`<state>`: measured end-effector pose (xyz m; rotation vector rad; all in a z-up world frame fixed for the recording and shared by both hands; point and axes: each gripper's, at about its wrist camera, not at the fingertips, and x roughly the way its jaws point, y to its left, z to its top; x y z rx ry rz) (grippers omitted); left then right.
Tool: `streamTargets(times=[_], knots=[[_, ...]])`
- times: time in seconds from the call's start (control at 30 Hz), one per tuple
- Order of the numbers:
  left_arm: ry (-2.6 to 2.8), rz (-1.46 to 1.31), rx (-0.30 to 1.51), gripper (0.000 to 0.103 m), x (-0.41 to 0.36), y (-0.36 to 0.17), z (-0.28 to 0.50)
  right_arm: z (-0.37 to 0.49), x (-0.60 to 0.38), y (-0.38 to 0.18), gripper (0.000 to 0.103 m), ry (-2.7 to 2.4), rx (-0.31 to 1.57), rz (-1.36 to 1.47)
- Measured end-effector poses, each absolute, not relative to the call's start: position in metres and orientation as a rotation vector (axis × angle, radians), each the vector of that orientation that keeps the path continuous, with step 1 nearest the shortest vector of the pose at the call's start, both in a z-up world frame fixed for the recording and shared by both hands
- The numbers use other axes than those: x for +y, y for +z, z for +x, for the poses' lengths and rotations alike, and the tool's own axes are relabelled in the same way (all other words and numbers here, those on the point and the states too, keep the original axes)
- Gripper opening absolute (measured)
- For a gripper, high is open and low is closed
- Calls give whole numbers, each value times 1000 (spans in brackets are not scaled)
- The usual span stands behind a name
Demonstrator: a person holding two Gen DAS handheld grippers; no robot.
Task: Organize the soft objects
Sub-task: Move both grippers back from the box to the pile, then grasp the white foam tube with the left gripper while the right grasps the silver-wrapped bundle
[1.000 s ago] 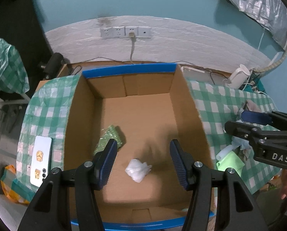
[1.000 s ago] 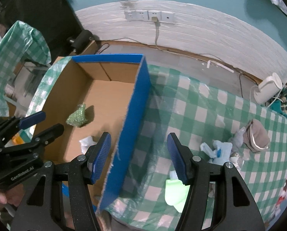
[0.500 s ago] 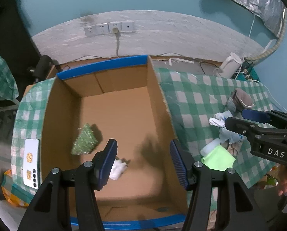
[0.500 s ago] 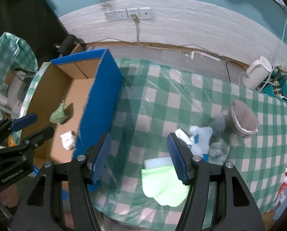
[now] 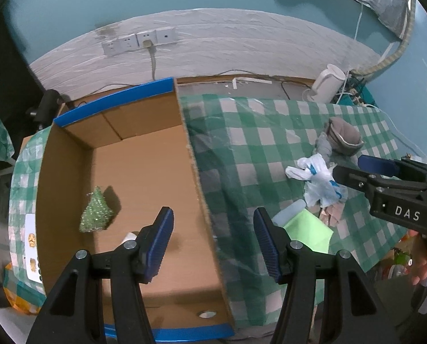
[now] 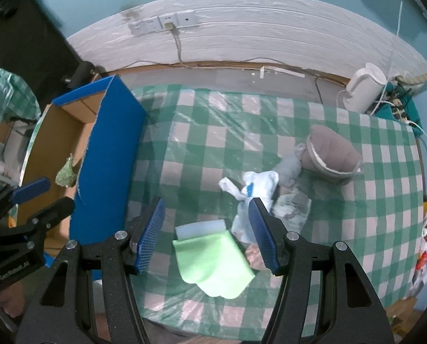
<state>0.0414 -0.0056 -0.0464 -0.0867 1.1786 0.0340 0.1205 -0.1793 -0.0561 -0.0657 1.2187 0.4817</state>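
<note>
An open cardboard box [image 5: 196, 160] with blue edges stands on the left of a green checked table. Inside lie a green glittery soft piece [image 5: 96, 215] and a white crumpled wad [image 5: 129, 236], half hidden by my finger. My left gripper [image 5: 213, 240] is open and empty above the box's right wall. My right gripper [image 6: 206, 229] is open and empty above a light green cloth [image 6: 213, 261] and a white foam pad [image 6: 200, 225]. Beside these lie a white and blue plastic bag [image 6: 253, 189] and a grey-brown plush [image 6: 330, 154].
A white kettle [image 6: 365, 86] and cables sit at the table's far right corner. A phone [image 5: 31, 246] lies left of the box. A white wall with sockets [image 5: 139, 40] runs behind. The box's blue side [image 6: 107, 154] stands left of my right gripper.
Both grippers have swung right. The left one went from over the box's middle to its right wall. The right one went from the box's edge to above the cloth pile.
</note>
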Motion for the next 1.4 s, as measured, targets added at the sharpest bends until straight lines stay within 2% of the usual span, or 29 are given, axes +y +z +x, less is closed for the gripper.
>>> streamTargets(times=[0.17,1.23,1.4], knots=[[9,-74,1188,66,-23,-49,45,124,-195,-60,62,448,1224,-56],[-43,93,1323,67,-90,-119,82,146,-261,-129,62,218,1361,-33],[-60,144,1322,71,-97,-131,86,146,-262,-138,62,212,1382,-39]])
